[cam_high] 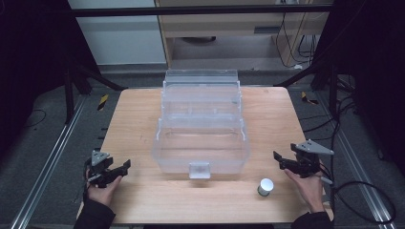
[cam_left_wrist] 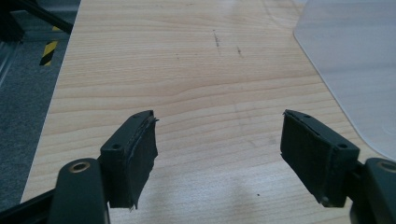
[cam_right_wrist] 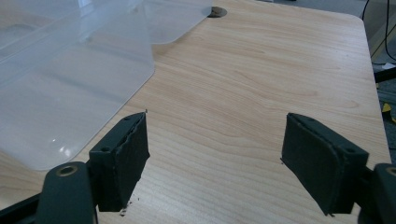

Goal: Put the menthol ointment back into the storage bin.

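At five o'clock of the clear plastic bin (cam_high: 200, 143), the small white-capped bottle (cam_high: 265, 186) looks light and slippery, best pinched across its body, while the left gripper (cam_high: 120, 170) and right gripper (cam_high: 281, 160) both sit released and empty.

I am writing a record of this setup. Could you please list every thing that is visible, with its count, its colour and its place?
table: one, light wood, middle of the high view.
storage box: one, clear plastic, open with stepped tiers, middle of the table.
small bottle: one, white cap over a darker body, on the table near the right gripper.
left gripper: one, black, jaws apart, over the table's near left part.
right gripper: one, black, jaws apart, over the near right part.
hands: two, at the bottom, one holding each gripper.
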The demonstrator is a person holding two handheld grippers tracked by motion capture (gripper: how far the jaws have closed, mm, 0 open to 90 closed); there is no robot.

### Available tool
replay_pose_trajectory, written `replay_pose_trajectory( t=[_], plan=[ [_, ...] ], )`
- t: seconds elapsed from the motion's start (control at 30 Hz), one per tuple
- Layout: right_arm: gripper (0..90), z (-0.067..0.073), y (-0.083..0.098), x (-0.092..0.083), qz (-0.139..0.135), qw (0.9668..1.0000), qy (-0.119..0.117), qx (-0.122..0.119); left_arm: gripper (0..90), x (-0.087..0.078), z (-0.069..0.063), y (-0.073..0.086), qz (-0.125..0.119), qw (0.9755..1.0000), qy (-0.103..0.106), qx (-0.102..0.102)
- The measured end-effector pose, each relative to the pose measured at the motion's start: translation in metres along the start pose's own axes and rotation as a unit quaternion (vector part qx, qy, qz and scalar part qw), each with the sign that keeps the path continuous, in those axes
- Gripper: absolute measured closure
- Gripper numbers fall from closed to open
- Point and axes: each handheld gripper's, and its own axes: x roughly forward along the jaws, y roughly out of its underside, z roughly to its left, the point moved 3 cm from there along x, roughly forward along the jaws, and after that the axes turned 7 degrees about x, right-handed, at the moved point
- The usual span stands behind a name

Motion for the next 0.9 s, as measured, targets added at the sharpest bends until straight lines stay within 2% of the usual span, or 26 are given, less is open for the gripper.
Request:
replay_pose_trajectory(
  t=[0.13,0.23,0.27,0.43,0.5,0.7,0.77,0.9],
  plan=[
    [24.1,0.003,-0.002,-0.003,0.002,0.9998,-0.010,-0.018,26.7,0.000,-0.003,0.000,0.004,1.0000,0.003,0.004],
    [24.9,0.006,-0.003,-0.004,0.018,0.9991,-0.016,-0.034,26.8,0.000,-0.003,0.001,0.006,1.0000,0.004,0.004],
    [26.8,0.010,-0.003,-0.004,0.034,0.9981,-0.019,-0.047,26.9,0.000,-0.003,0.001,0.006,1.0000,0.006,0.005],
    [28.3,0.019,-0.011,-0.006,0.057,0.9945,-0.044,-0.076,26.9,0.001,-0.003,0.002,0.009,1.0000,0.002,0.001],
    [28.5,0.021,-0.016,-0.008,0.064,0.9929,-0.045,-0.090,26.9,0.001,-0.003,0.003,0.011,0.9999,0.001,0.002],
    [25.5,0.025,-0.032,-0.012,0.072,0.9900,-0.061,-0.104,26.9,0.002,-0.003,0.003,0.014,0.9999,-0.001,0.002],
    [25.3,0.031,-0.043,-0.015,0.081,0.9858,-0.075,-0.126,26.9,0.003,-0.003,0.003,0.015,0.9999,0.000,0.004],
    [25.7,0.040,-0.056,-0.019,0.104,0.9788,-0.100,-0.145,26.9,0.002,-0.003,0.003,0.014,0.9999,0.001,0.003]
  ],
)
